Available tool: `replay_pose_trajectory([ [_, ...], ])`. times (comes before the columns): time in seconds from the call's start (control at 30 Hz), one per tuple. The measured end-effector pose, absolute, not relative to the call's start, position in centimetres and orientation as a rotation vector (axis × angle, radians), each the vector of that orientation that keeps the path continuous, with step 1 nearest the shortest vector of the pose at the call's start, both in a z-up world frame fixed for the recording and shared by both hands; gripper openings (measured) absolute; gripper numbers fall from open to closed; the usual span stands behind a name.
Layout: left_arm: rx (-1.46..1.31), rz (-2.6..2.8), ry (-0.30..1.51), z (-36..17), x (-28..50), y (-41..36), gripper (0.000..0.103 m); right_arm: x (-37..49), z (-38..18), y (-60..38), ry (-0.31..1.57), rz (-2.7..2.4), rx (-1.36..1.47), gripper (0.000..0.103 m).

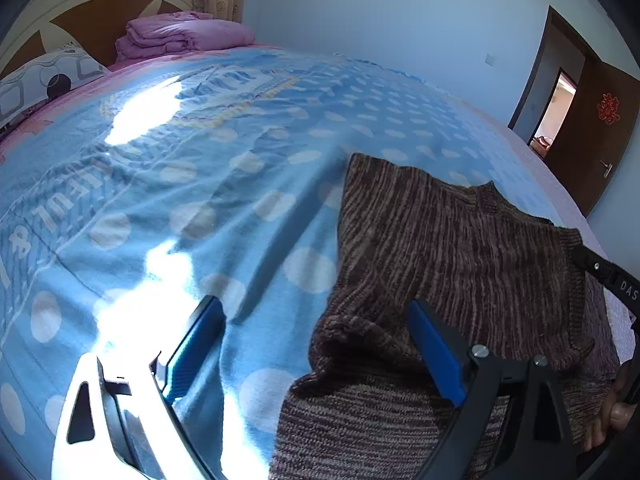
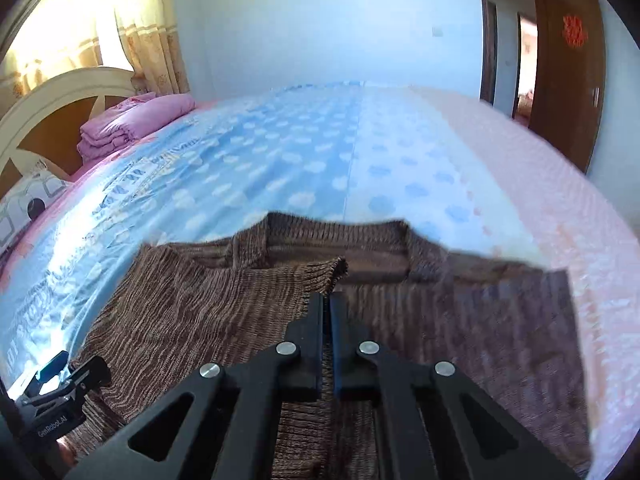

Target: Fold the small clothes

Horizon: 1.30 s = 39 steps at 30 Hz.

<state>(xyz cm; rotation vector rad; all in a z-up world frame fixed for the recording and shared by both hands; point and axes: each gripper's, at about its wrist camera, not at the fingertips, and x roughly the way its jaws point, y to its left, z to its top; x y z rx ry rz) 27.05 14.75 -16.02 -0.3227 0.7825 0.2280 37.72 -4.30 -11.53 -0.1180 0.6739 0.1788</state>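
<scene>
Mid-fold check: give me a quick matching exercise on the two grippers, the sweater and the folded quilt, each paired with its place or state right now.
Things:
1. left gripper
2. right gripper
3. brown knit sweater
4. pink folded quilt

Places or states:
A. stacked by the headboard
B. jaws wide apart, nothing pinched
C. spread on the blue dotted blanket, one sleeve folded across it
D. jaws shut at the sleeve cuff

Pairs: 1-B, 2-D, 3-C, 4-A
</scene>
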Motion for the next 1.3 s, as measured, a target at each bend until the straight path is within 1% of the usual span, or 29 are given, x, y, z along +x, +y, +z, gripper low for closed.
replay_pose_trajectory([
  [0.3, -0.329, 0.218, 0.778, -16.1, 27.0, 14.8, 0.097, 39.0, -14.1, -6.8, 0.769, 0.126, -0.038, 0.002],
  [0.43, -0.327, 0.215, 0.781, -16.1, 27.1, 14.8, 0.099, 39.5, -14.0, -7.9, 0.78, 0.126, 0.014, 0.003],
  [0.53, -0.334, 0.209, 0.778, -16.1, 27.2, 14.9, 0.099, 38.9, -13.5, -9.4, 0.799, 0.102, 0.071, 0.008],
  [0.57, -0.334, 0.207, 0.778, -16.1, 27.2, 14.9, 0.1, 38.4, -13.3, -10.5, 0.816, 0.088, 0.125, 0.011],
  [0.6, -0.333, 0.206, 0.778, -16.1, 27.2, 14.9, 0.1, 37.8, -13.2, -11.3, 0.825, 0.092, 0.182, 0.024],
  [0.63, -0.331, 0.206, 0.778, -16.2, 27.2, 14.9, 0.1, 36.9, -13.1, -12.0, 0.832, 0.107, 0.241, 0.043],
  [0.67, -0.33, 0.205, 0.778, -16.2, 27.3, 14.9, 0.101, 36.0, -13.1, -12.4, 0.835, 0.134, 0.283, 0.05],
  [0.7, -0.329, 0.204, 0.778, -16.2, 27.3, 14.8, 0.101, 34.8, -13.2, -12.3, 0.838, 0.181, 0.308, 0.052],
  [0.8, -0.331, 0.202, 0.776, -16.2, 27.3, 14.8, 0.101, 32.2, -13.5, -10.8, 0.855, 0.279, 0.281, 0.052],
  [0.9, -0.332, 0.201, 0.775, -16.2, 27.3, 14.8, 0.102, 31.6, -14.6, -8.9, 0.889, 0.318, 0.252, 0.051],
  [0.97, -0.331, 0.201, 0.776, -16.2, 27.3, 14.9, 0.102, 31.7, -14.5, -7.7, 0.86, 0.279, 0.163, 0.031],
  [1.0, -0.333, 0.198, 0.775, -16.2, 27.3, 14.8, 0.102, 31.9, -14.4, -7.2, 0.862, 0.273, 0.131, 0.014],
  [1.1, -0.345, 0.187, 0.771, -16.3, 27.2, 15.0, 0.103, 31.6, -13.3, -6.9, 0.84, 0.259, 0.082, 0.009],
  [1.2, -0.35, 0.185, 0.766, -16.2, 27.1, 15.1, 0.103, 30.8, -12.2, -7.0, 0.787, 0.222, -0.015, 0.009],
  [1.23, -0.349, 0.186, 0.767, -16.2, 27.1, 15.1, 0.103, 31.0, -12.5, -7.2, 0.8, 0.208, -0.036, 0.006],
  [1.3, -0.342, 0.192, 0.769, -16.2, 27.2, 15.0, 0.103, 31.3, -13.9, -7.6, 0.843, 0.168, -0.072, 0.005],
])
